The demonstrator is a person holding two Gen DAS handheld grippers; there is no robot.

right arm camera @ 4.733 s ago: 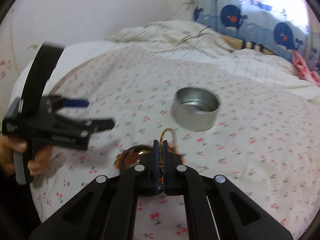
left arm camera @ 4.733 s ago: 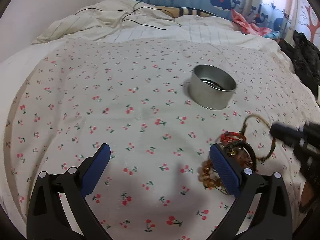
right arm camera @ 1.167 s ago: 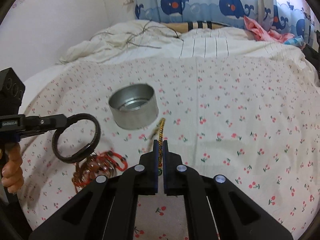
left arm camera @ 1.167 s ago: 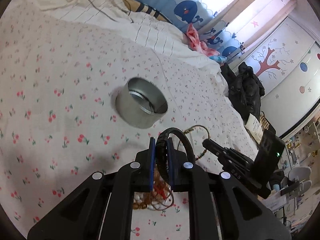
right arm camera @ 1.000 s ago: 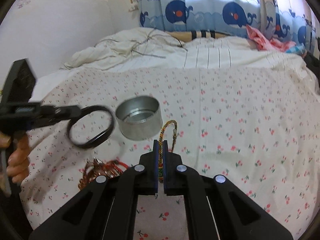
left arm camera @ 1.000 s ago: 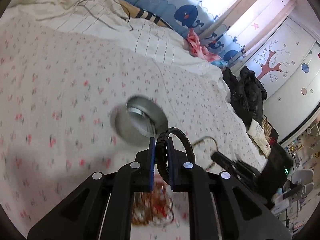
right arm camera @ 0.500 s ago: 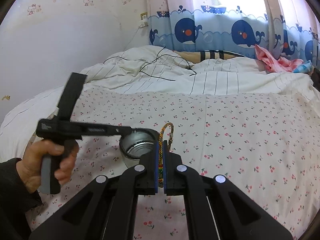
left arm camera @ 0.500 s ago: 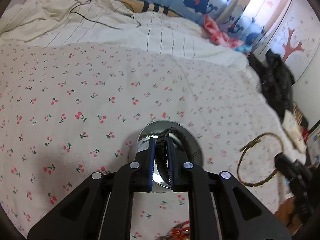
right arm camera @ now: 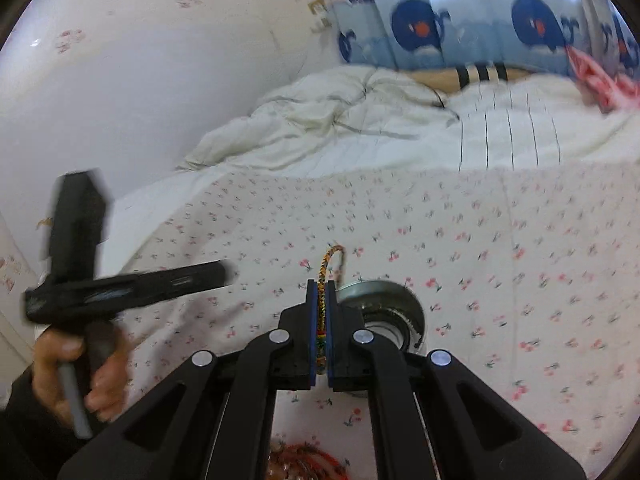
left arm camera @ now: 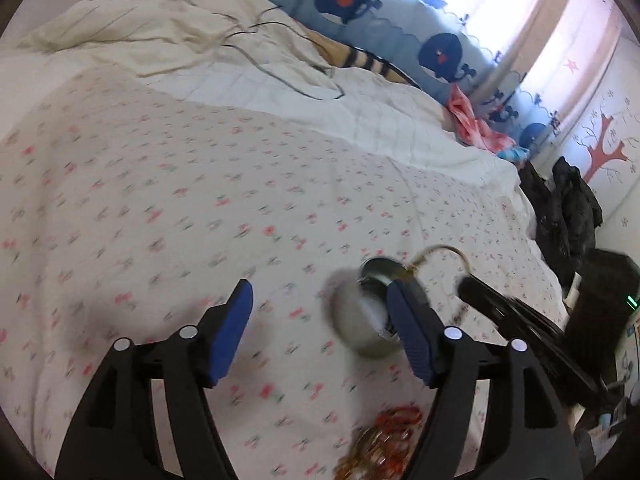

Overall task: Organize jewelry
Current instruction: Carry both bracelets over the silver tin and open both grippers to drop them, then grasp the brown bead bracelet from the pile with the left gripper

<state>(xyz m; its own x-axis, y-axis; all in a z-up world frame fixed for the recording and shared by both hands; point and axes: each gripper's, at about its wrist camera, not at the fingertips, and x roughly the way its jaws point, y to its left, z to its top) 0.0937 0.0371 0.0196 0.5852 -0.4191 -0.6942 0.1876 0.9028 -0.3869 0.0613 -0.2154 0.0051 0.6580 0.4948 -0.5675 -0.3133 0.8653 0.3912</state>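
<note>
A round metal tin (left arm camera: 360, 328) stands on the cherry-print bedsheet; it also shows in the right wrist view (right arm camera: 384, 304), with a black cord bracelet (right arm camera: 394, 326) lying inside. My left gripper (left arm camera: 324, 332) is open and empty, to the left of the tin. My right gripper (right arm camera: 321, 300) is shut on a braided multicolour bracelet (right arm camera: 330, 260), held just above and left of the tin; the bracelet also shows in the left wrist view (left arm camera: 440, 252). A heap of red and amber bead bracelets (left arm camera: 384, 444) lies near me on the sheet, also seen in the right wrist view (right arm camera: 304, 460).
A rumpled white duvet (left arm camera: 200, 44) with dark cables lies at the head of the bed. Whale-print curtains (right arm camera: 460, 20) hang behind it. Dark clothing (left arm camera: 568, 208) is piled off the bed's right side. A white wall (right arm camera: 140, 80) runs along the left.
My left gripper has opened and let go of the black cord bracelet, which now lies in the tin, and has drawn back to the left. My right gripper has moved over the tin.
</note>
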